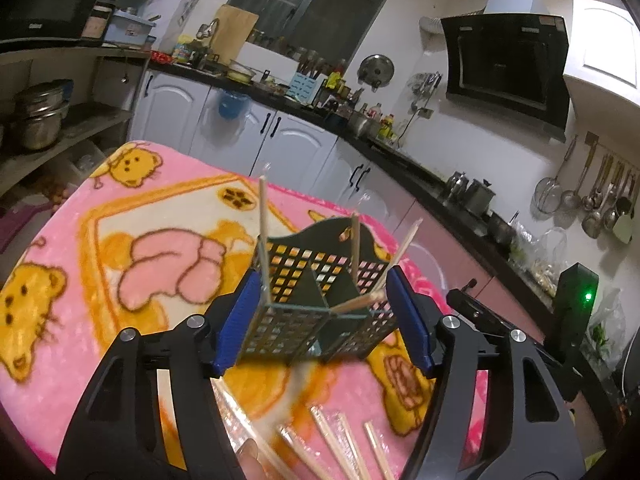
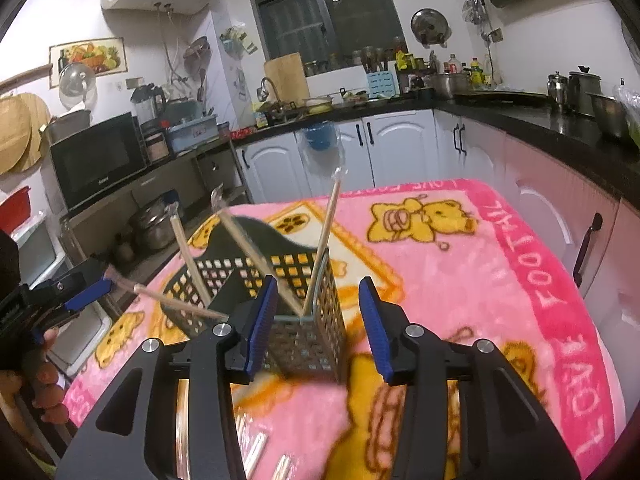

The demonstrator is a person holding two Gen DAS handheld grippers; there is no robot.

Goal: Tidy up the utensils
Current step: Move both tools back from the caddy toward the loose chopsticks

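While chopsticks (image 1: 263, 236) stand inside, both grippers — fingers apart — flank the holder (image 2: 308, 320).

a dark perforated utensil holder (image 1: 304, 320) stands upright on the pink cartoon-bear blanket (image 1: 80, 264), its grid-holed walls rising to a wavy solid back panel, with inner dividers splitting it into compartments. several pale wooden chopsticks (image 1: 263, 240) stand in it, some with clear wrapper tips: one near-vertical at the holder's left corner, one upright toward its back, one leaning out over its right side, and one lying tilted across the front rim. in the right wrist view the same holder (image 2: 308, 344) shows a chopstick leaning steeply out of its near compartment. more wrapped chopsticks (image 1: 340, 444) lie flat and loose on the blanket just in front of the holder.
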